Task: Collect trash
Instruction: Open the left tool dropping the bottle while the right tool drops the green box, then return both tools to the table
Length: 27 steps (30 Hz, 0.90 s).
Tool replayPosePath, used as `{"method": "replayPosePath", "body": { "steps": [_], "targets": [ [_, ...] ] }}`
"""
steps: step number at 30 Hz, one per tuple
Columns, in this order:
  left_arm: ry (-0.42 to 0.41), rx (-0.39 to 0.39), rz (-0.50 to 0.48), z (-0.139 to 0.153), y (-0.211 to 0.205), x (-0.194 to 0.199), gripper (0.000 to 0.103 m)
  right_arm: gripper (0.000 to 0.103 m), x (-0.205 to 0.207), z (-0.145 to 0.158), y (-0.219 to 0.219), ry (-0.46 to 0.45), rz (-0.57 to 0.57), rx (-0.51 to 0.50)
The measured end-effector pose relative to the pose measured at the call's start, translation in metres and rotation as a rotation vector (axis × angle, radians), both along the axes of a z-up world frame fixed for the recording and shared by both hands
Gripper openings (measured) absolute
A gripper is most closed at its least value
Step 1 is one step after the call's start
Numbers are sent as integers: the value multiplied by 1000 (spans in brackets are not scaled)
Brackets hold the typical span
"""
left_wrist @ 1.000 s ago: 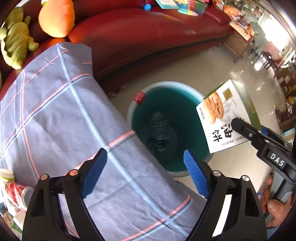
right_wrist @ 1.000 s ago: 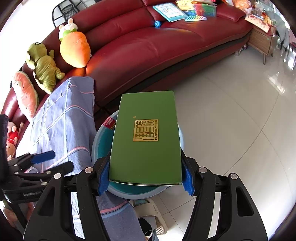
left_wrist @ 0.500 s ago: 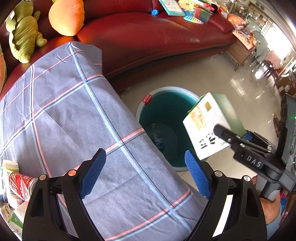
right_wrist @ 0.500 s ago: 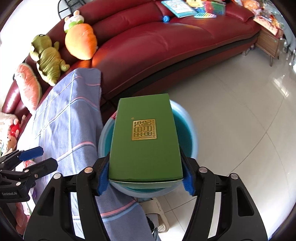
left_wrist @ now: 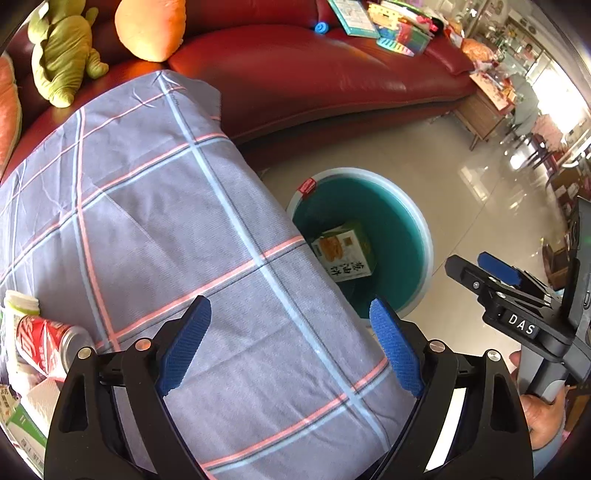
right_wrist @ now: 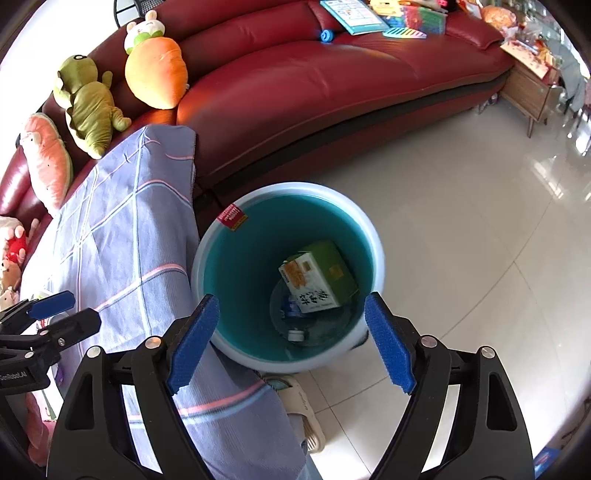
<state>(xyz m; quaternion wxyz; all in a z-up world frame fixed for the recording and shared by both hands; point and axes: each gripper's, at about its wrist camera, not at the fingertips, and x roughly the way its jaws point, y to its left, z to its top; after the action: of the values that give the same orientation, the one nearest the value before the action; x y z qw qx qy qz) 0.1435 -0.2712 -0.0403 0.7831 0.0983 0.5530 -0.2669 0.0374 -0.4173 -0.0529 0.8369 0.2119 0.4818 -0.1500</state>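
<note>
A green and white biscuit box [right_wrist: 319, 277] lies inside the teal trash bin [right_wrist: 236, 258] on the floor, on top of a plastic bottle [right_wrist: 293, 310]. The box [left_wrist: 343, 254] and the bin [left_wrist: 406, 236] also show in the left wrist view. My right gripper [right_wrist: 291, 341] is open and empty above the bin's near rim; it shows from the side in the left wrist view [left_wrist: 484, 269]. My left gripper [left_wrist: 291, 347] is open and empty over the checked cloth [left_wrist: 147, 221]. A red soda can [left_wrist: 48, 343] and a white bottle [left_wrist: 18, 306] lie at the cloth's left edge.
A red leather sofa [right_wrist: 332, 81] curves behind the bin, with plush toys [right_wrist: 88, 107] at its left end and books [right_wrist: 354, 14] further along. A slipper [right_wrist: 306, 417] lies on the tiled floor [right_wrist: 480, 240] beside the bin. Cartons [left_wrist: 22, 424] lie bottom left.
My right gripper opened and let go of the biscuit box, which dropped into the bin. My left gripper drew back a little over the cloth.
</note>
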Motion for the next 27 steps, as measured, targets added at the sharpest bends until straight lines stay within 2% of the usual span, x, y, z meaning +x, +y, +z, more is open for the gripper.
{"method": "replayPosePath", "body": {
  "steps": [5,8,16,27],
  "targets": [
    [-10,-23,18,10,22,-8,89,83,-9,13,15,0,10,-23],
    [-24,-36,32,15,39,-14,93,84,-12,22,30,-9,28,-43],
    [-65,-80,86,34,92,-29,97,85,-13,50,81,-27,91,-83],
    [-118,-110,210,49,188,-52,98,87,-5,70,170,-29,261,-122]
  ]
}}
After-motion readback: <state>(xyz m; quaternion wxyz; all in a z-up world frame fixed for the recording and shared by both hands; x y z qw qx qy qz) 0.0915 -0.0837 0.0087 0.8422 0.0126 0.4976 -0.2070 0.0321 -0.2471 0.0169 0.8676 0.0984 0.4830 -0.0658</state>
